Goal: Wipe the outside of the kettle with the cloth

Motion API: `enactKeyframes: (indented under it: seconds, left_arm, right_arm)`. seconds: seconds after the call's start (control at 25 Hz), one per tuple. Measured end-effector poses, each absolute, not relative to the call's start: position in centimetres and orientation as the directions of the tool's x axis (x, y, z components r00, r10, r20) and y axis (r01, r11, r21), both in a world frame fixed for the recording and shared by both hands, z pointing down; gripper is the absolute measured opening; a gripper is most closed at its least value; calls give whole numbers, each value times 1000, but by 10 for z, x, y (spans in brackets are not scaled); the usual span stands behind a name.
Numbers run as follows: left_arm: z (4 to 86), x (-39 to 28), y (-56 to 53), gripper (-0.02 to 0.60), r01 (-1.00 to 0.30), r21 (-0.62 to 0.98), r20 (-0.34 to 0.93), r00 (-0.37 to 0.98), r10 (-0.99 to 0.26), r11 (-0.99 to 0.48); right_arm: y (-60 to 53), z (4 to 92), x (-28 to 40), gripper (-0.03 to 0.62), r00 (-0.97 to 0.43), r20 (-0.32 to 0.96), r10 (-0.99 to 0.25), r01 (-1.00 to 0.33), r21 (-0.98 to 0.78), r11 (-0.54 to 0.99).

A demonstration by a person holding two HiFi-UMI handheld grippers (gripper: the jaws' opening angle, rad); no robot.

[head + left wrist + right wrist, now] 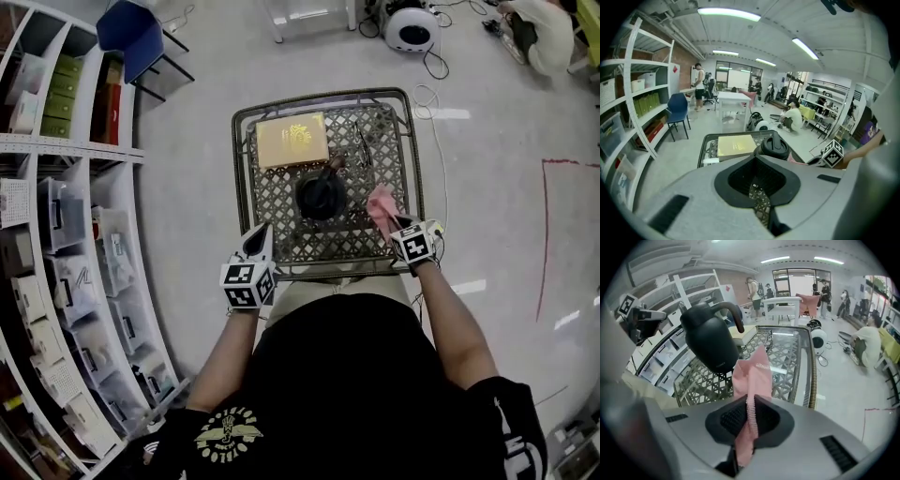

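Observation:
A black kettle stands on a metal mesh table, its handle up. In the right gripper view the kettle is close ahead to the left. My right gripper is shut on a pink cloth just right of the kettle. The cloth sticks up from the pinched jaws of the right gripper, apart from the kettle. My left gripper hovers over the table's near left corner, jaws together and empty. From the left gripper the kettle shows beyond the jaws.
A flat yellow box lies on the table behind the kettle. Storage shelves run along the left, with a blue chair beyond. A round white device and a seated person are on the floor far back.

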State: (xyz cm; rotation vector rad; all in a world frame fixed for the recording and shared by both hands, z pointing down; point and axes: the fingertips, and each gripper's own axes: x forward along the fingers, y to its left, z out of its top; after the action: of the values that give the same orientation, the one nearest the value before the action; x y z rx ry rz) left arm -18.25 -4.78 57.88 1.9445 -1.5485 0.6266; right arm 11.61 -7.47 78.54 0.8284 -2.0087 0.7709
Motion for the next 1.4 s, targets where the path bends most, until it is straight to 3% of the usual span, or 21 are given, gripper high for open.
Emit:
enactKeyframes:
  seconds: [0.32, 0.8, 1.4]
  left_arm:
    - [566, -162, -85, 6, -925, 155, 617, 366, -697, -348]
    - [558, -129, -109, 5, -841, 182, 574, 512, -639, -510]
    - [570, -87, -145, 6, -785, 221, 499, 601, -625, -579]
  right_arm:
    - [-72, 736, 99, 26, -475, 801, -365, -806, -229, 546]
    - [-89, 664, 66, 26, -515, 711, -479, -816, -236, 528]
    - [-91, 652, -9, 26, -583, 701, -409, -734, -240, 635]
